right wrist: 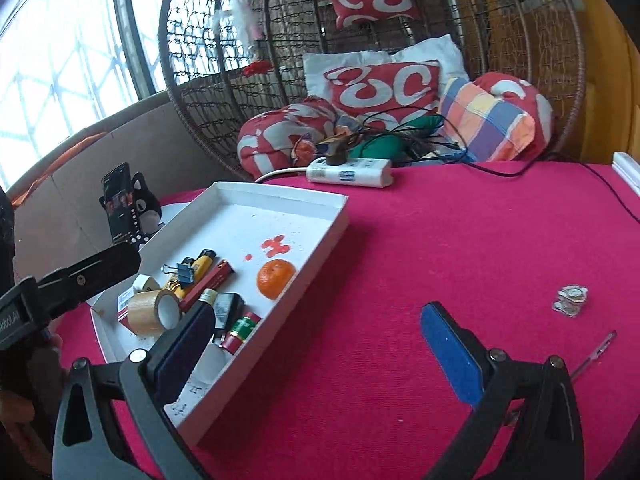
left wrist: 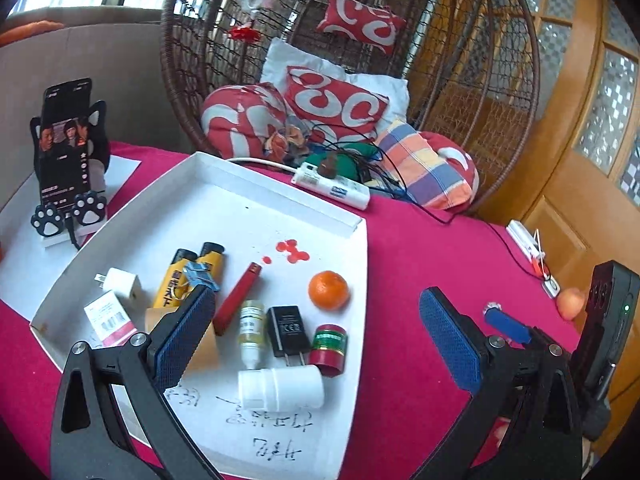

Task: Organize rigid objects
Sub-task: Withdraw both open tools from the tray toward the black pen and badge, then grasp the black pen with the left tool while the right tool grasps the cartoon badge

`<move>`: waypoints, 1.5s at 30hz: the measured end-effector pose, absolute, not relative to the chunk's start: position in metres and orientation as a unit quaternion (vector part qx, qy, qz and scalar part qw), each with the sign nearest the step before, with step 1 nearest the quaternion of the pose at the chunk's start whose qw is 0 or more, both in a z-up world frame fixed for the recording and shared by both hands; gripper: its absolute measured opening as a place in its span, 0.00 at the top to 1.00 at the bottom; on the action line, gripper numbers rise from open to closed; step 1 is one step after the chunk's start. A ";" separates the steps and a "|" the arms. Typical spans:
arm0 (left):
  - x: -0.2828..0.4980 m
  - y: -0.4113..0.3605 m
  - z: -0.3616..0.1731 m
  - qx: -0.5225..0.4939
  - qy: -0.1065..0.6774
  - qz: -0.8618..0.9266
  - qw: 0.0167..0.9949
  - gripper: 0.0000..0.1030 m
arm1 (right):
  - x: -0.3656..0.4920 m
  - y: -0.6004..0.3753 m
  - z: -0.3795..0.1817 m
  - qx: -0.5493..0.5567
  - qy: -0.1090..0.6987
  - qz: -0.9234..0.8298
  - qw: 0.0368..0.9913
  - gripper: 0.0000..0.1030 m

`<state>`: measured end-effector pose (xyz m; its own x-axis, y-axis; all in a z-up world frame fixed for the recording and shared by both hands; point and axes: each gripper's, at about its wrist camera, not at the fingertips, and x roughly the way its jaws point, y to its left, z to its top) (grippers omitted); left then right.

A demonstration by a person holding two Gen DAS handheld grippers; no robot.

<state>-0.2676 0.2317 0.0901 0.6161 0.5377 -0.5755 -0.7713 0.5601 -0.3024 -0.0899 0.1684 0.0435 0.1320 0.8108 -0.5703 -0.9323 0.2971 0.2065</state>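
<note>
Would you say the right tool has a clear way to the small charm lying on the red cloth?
Probably yes: the right tool stands open, and only bare red cloth lies between it and the charm.

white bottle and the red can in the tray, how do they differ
The white bottle lies on its side; the red can stands tilted beside it. The bottle is plain white and looks bigger; the can is red with a green band and looks shorter. Both are round containers at the near end of the white tray, close to touching.
</note>
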 end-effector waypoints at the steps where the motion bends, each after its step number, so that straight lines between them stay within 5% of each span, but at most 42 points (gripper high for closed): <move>1: -0.260 0.227 0.090 -0.266 0.222 0.375 0.860 0.00 | -0.081 0.159 0.044 -0.094 0.301 0.574 0.755 0.00; 19: -0.088 0.129 0.047 -0.108 0.378 0.245 0.886 0.00 | 0.077 -0.033 0.010 0.046 0.349 0.351 0.868 0.00; 43: 0.023 0.109 -0.001 -0.030 0.438 0.120 0.891 0.00 | 0.101 -0.056 -0.011 0.147 0.387 0.371 0.831 0.00; 45: 0.024 0.110 0.000 -0.037 0.438 0.106 0.892 0.16 | 0.102 -0.057 -0.011 0.150 0.386 0.372 0.831 0.00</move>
